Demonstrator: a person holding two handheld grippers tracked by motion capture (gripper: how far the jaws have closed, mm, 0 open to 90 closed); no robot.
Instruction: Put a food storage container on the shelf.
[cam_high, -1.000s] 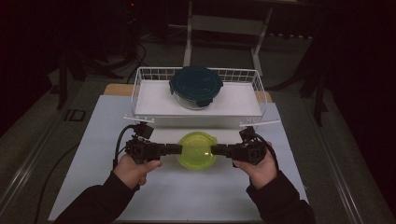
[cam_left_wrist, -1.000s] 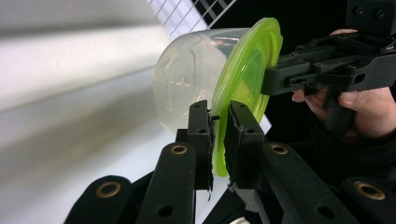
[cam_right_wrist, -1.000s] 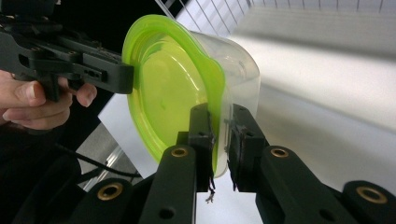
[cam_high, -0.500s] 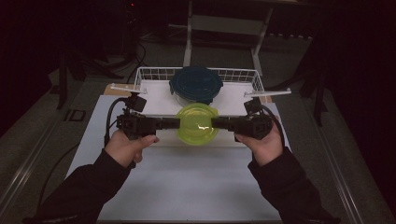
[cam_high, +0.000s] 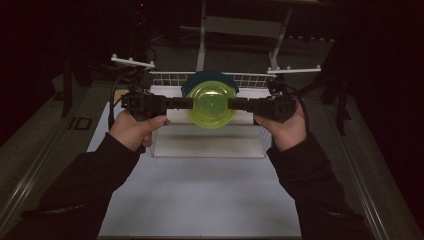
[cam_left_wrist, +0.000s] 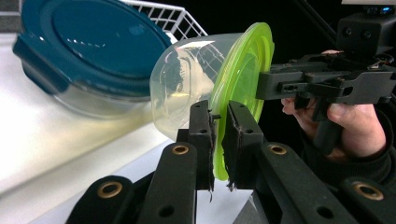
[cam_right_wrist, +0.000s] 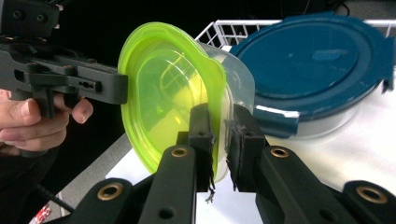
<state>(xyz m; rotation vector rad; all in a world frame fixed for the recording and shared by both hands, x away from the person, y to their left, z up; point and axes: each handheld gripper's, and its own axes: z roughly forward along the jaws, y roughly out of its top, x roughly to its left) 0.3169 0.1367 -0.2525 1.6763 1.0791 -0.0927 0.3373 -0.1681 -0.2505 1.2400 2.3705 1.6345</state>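
Left gripper (cam_high: 182, 103), held level and pointing inward, pinches the left rim of the green-lidded container (cam_high: 211, 104); right gripper (cam_high: 237, 105) mirrors it, clamped on the right rim. The container hangs between them above the white wire basket (cam_high: 250, 80), apparently over the blue-lidded container (cam_left_wrist: 88, 51). No legible writing.
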